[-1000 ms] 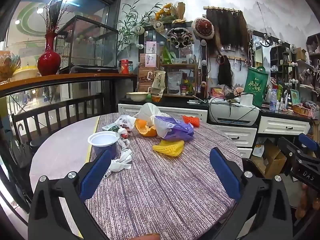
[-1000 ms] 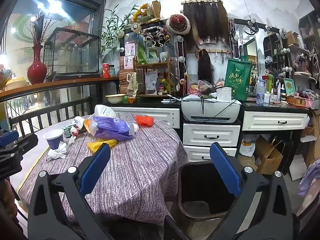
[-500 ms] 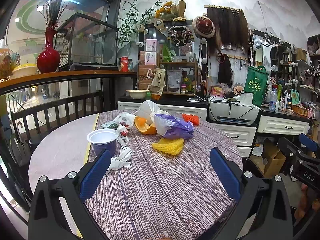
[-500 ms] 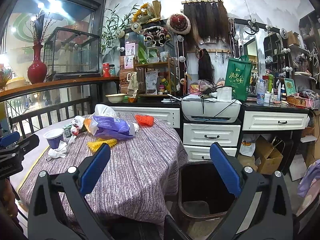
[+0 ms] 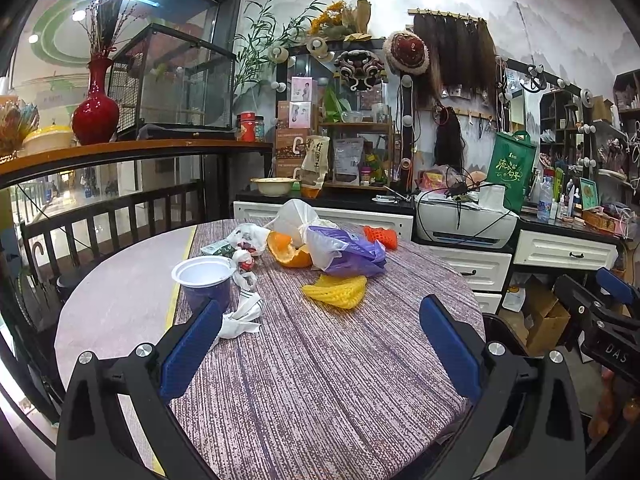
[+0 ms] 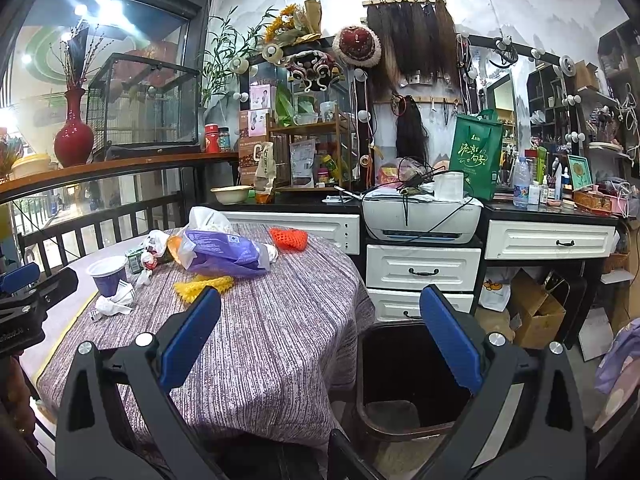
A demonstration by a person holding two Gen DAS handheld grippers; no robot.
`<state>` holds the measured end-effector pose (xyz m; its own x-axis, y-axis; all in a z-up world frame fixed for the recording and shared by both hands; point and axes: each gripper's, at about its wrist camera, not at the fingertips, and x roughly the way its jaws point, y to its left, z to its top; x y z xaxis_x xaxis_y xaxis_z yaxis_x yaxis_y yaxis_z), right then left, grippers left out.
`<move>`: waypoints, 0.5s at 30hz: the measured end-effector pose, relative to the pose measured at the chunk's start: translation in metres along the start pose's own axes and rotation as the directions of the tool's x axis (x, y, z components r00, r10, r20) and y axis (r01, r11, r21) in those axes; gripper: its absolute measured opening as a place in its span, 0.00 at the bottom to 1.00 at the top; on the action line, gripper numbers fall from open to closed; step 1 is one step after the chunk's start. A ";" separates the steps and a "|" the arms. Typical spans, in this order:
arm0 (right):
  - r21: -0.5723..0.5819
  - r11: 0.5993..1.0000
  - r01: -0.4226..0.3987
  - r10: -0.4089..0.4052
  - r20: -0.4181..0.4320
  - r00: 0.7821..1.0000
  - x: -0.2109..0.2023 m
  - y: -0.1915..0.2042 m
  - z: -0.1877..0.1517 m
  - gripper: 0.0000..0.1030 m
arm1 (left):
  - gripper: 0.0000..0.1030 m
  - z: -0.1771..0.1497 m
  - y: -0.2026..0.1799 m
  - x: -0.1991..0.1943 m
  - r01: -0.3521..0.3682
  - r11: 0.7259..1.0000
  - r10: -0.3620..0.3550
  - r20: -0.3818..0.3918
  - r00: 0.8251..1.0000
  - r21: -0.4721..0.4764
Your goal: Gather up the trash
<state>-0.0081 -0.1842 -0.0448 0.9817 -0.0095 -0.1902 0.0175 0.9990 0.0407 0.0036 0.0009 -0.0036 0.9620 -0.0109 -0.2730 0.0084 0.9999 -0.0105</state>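
Nothing on the worktop [image 5: 320, 380] has moved; both grippers hold almost the same poses. Left gripper [image 5: 320, 344] and right gripper [image 6: 320, 336] each spread 2 fingers, empty. Trash ahead: 1 cup [image 5: 204, 280], 1 orange peel [image 5: 286, 250], 1 purple bag [image 5: 348, 256], 2 foam nets, yellow [image 5: 338, 290] and orange [image 5: 382, 236]. 1 bin [image 6: 404, 372] stands beside the worktop.

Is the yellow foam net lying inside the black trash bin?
No, the yellow foam net lies on the striped tablecloth, while the black trash bin stands on the floor beside the table.

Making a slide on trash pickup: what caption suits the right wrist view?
Open right gripper hovers between littered table and empty black bin, nothing collected yet.
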 end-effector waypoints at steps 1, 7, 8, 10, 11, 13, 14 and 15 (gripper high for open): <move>-0.001 1.000 0.001 -0.001 0.001 1.000 0.000 0.000 0.000 0.95 | 0.95 0.000 0.000 0.000 0.000 1.000 0.000 0.000 1.000 0.000; -0.001 1.000 0.002 -0.002 0.002 1.000 0.000 0.001 0.000 0.95 | 0.95 0.000 0.000 0.000 -0.001 1.000 0.001 0.000 1.000 -0.001; -0.001 1.000 0.001 -0.001 0.001 1.000 0.000 0.001 0.000 0.95 | 0.95 0.000 0.000 0.000 0.000 1.000 0.000 0.000 1.000 -0.001; -0.001 1.000 0.001 -0.001 -0.001 1.000 0.000 0.000 0.000 0.95 | 0.95 0.000 0.000 0.000 0.000 1.000 0.000 -0.001 1.000 -0.001; 0.001 1.000 0.001 -0.001 -0.002 1.000 0.000 0.000 0.000 0.95 | 0.95 0.000 0.000 0.000 0.000 1.000 0.000 -0.001 1.000 -0.001; -0.001 1.000 0.001 -0.001 -0.002 1.000 0.000 0.000 0.000 0.95 | 0.95 0.000 0.000 0.000 0.000 1.000 0.000 0.001 1.000 -0.001; -0.002 1.000 0.001 -0.001 -0.001 1.000 0.000 0.000 0.000 0.95 | 0.95 0.000 0.000 0.000 -0.001 1.000 0.001 0.001 1.000 -0.001; -0.001 1.000 0.001 -0.001 -0.002 1.000 0.000 -0.001 0.000 0.95 | 0.95 0.000 0.000 0.000 0.000 1.000 0.000 0.001 1.000 -0.001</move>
<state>-0.0085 -0.1850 -0.0446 0.9814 -0.0102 -0.1919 0.0181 0.9991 0.0396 0.0037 0.0012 -0.0033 0.9623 -0.0106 -0.2719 0.0078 0.9999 -0.0114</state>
